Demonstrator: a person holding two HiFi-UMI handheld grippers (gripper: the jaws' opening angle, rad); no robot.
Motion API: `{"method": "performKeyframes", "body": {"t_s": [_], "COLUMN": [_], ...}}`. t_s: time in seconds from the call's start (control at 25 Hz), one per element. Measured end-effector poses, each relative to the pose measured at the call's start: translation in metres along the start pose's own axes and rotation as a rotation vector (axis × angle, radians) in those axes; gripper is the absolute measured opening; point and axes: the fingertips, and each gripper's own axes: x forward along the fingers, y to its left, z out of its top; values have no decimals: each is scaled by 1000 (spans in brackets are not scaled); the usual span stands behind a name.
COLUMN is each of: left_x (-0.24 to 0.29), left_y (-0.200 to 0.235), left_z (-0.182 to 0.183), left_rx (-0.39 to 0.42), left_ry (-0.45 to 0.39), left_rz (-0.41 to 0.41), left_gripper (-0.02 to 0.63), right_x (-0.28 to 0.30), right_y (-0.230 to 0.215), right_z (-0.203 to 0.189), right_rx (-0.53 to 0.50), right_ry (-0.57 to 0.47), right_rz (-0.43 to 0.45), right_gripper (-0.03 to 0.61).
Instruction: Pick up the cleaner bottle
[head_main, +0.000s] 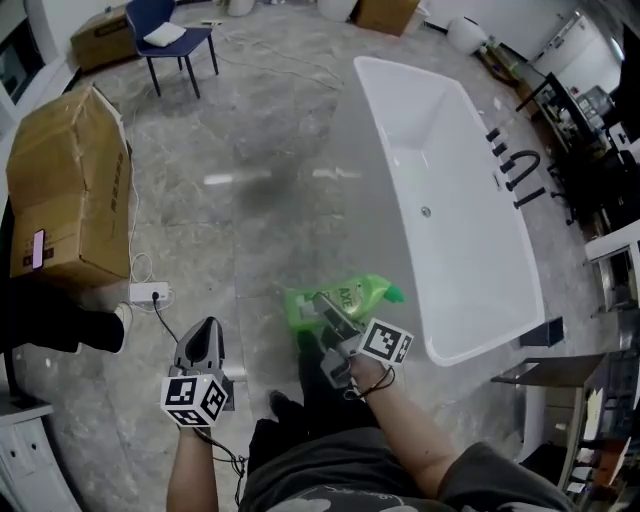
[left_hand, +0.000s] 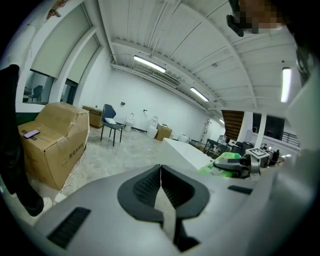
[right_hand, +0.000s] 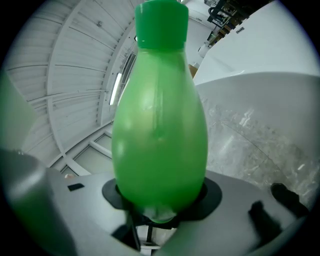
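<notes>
Just beside the near end of the white bathtub (head_main: 440, 170), over the grey marble floor (head_main: 250, 190), the right gripper (head_main: 328, 312) is clamping the green cleaner bottle (head_main: 350, 296) in the air. In the head view one jaw is crossing the bottle's middle and covering part of the label, so only a few pale letters are showing and they are too small to read. In the right gripper view the bottle (right_hand: 160, 125) is filling the centre; its rounded bottom is sinking between the black pads and is partly hidden there – the jaws are pressing on both sides of it. From the head, the bottle is lying nearly level, its long axis running left to right, with the green cap pointing right toward the tub. In the right gripper view the cap is sitting at the top of the frame. The left gripper (head_main: 206, 335) is hanging low at the left, well apart from the bottle, its pads pressed together with nothing between them. A cardboard box (head_main: 65, 190) is standing far left, its lower edge cut off by something dark.
</notes>
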Motion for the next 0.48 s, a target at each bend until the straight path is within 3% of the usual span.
{"method": "performKeyframes", "body": {"t_s": [0.2,0.48], "left_x": [-42,-48], "left_y": [-37,-89], "left_z": [-13,-14], "left_rx": [14,43], "left_ry": [21,22], "left_rz": [-10,-38], "left_gripper": [15,15], "right_x": [-65,-104], "right_y": [10,13], "right_z": [-20,-14], "right_rx": [16,38], "right_ry": [10,7], "right_rz": [-25,-8], "right_gripper": [201,201]}}
